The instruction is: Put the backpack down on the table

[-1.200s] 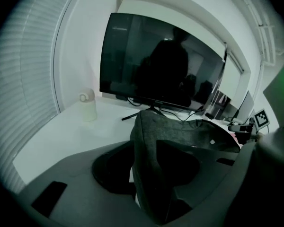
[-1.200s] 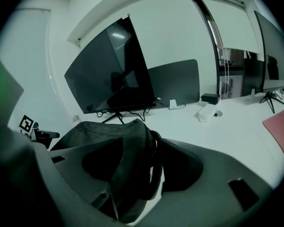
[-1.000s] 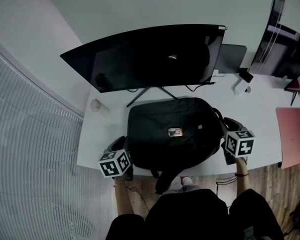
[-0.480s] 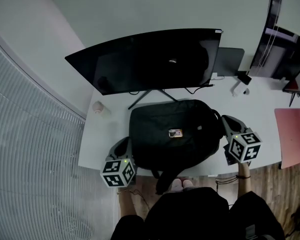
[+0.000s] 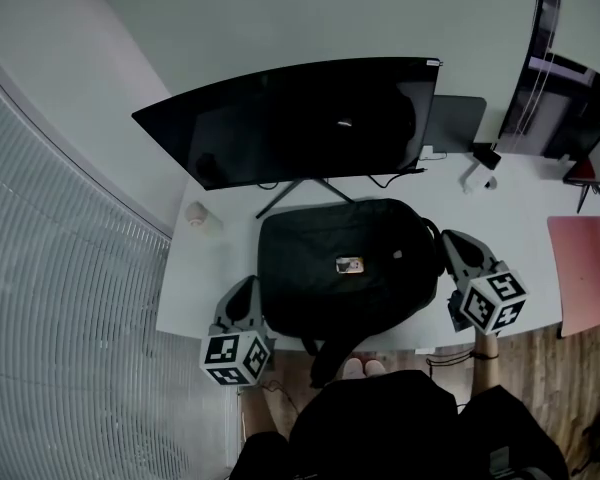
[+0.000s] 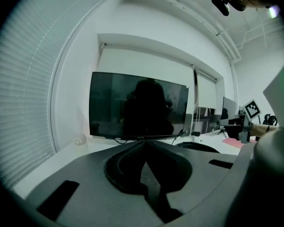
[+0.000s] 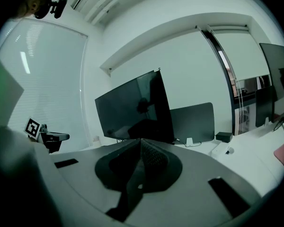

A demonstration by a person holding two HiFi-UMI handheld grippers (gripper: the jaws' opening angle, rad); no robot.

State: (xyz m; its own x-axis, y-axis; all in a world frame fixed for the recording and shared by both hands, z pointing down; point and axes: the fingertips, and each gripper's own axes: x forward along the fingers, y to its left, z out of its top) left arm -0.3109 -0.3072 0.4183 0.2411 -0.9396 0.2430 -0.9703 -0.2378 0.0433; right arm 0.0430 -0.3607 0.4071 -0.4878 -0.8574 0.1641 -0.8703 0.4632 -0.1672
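Left gripper [image 5: 247, 286] and right gripper [image 5: 450, 240], jaws pressed together on nothing, flanking backpack [image 5: 345, 268] flat on table [image 5: 205, 278], long axis left-right along near edge, strap [image 5: 325, 360] spilling over it; monitor [image 5: 300, 118] close behind, bare tabletop either side

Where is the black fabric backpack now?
Head view: the black backpack lies centred on the white table, just before the large black monitor, between the left gripper and right gripper.
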